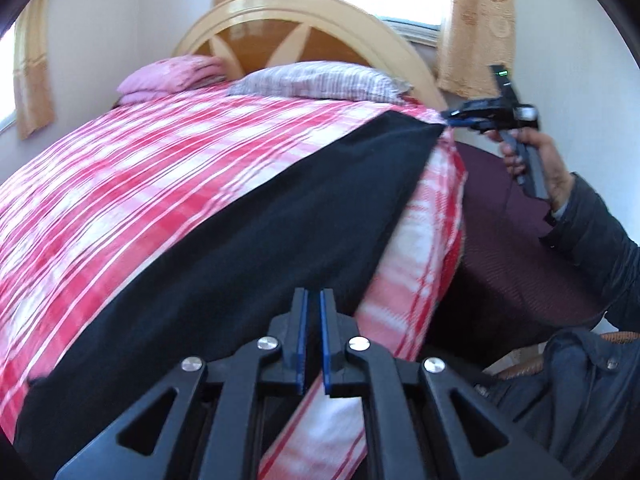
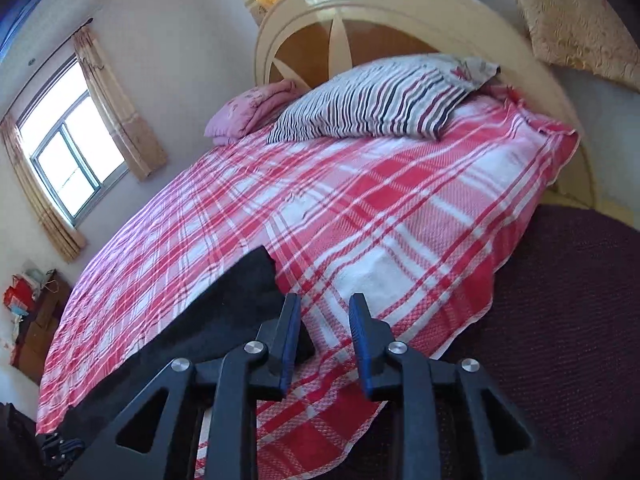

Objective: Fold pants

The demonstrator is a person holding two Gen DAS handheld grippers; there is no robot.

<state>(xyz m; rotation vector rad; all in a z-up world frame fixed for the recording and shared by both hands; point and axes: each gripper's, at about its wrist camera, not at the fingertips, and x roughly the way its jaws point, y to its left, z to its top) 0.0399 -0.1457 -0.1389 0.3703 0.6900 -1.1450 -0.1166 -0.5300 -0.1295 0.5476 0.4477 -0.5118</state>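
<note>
The black pants are laid out as a long dark band along the near edge of the bed, over the red-and-white plaid cover, reaching from the lower left of the left wrist view up to a corner near the striped pillow. In that view the left gripper is seen with its blue-padded fingers drawn nearly together, only a narrow slit left between them; whether any cloth is pinched there cannot be told, since the pants edge lies just beyond the tips. At the far corner of the pants the right gripper is seen, carried in the person's right hand, its tips touching that corner of the fabric. In the right wrist view the right gripper is shown with its fingers parted, a clear gap between them, with the plaid cover visible through it; the end of the pants lies against the left finger, not clasped. A pink folded blanket is placed beside the striped pillow against the headboard.
</note>
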